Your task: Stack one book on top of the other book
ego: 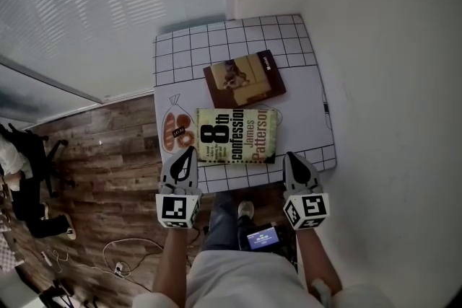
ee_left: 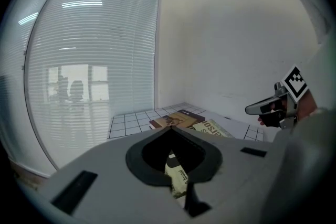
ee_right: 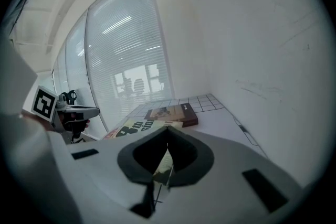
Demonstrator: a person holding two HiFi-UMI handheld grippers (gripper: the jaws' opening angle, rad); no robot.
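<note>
Book (ee_left: 212, 127) half behind left hand-held gripper (ee_left: 171, 131)

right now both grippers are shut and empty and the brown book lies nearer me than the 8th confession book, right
No: the head view shows the 8th confession book nearer you, with the brown book beyond it. The left gripper and right gripper are indeed shut and empty.

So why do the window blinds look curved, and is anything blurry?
Left gripper view: the wide-angle lens bows the blinds; corners go black. Right gripper view: same bowing, blinds backlit. Head view: sharp; title on the near book reads clearly.
</note>
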